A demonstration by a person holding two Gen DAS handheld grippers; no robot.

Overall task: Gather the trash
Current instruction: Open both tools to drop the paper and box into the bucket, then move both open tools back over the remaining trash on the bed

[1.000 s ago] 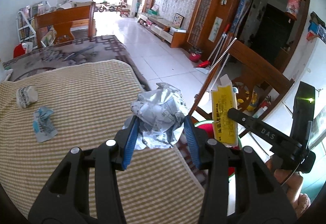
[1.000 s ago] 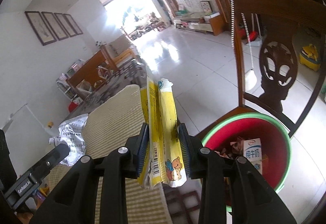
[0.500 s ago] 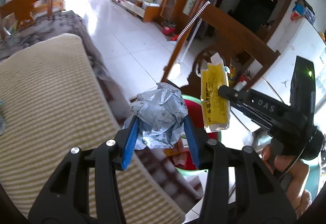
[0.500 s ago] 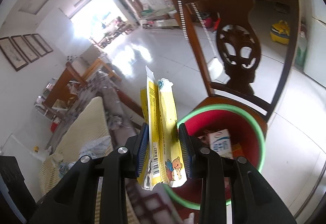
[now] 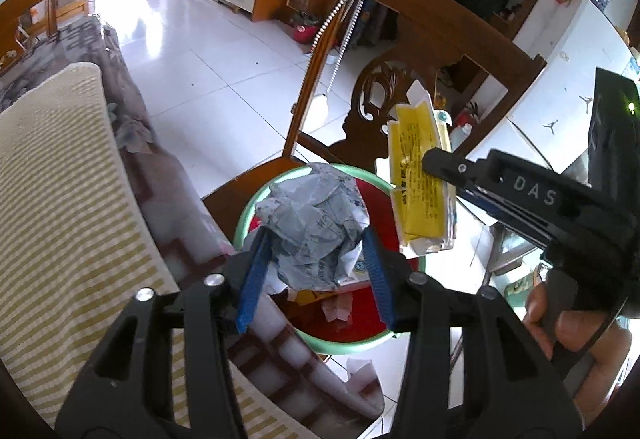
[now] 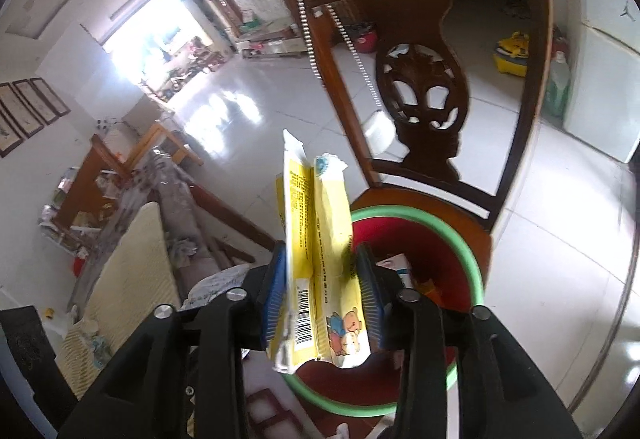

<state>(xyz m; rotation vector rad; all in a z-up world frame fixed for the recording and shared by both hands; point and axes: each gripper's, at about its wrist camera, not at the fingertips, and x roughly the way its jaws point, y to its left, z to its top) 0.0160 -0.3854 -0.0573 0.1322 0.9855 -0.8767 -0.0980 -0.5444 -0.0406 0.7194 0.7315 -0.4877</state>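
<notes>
My left gripper [image 5: 316, 259] is shut on a crumpled grey-white paper wad [image 5: 312, 223] and holds it over the near rim of a red basin with a green rim [image 5: 352, 341]. My right gripper [image 6: 322, 291] is shut on a flattened yellow carton [image 6: 316, 239] with a cartoon bear, held above the same basin [image 6: 472, 267]. The carton [image 5: 420, 175] and right gripper [image 5: 440, 163] also show in the left wrist view, to the right of the wad. The basin sits on a wooden chair seat and holds several pieces of trash.
The dark wooden chair [image 6: 420, 91] has a tall carved back behind the basin. The table with its yellow striped cloth [image 5: 60, 207] lies to the left, its edge beside the basin. More trash lies on the cloth [image 6: 96, 343]. White tiled floor [image 5: 208, 51] lies beyond.
Both grippers have swung right, off the striped table and over the basin on the chair, each still holding its item. The right gripper has tilted downward toward the basin.
</notes>
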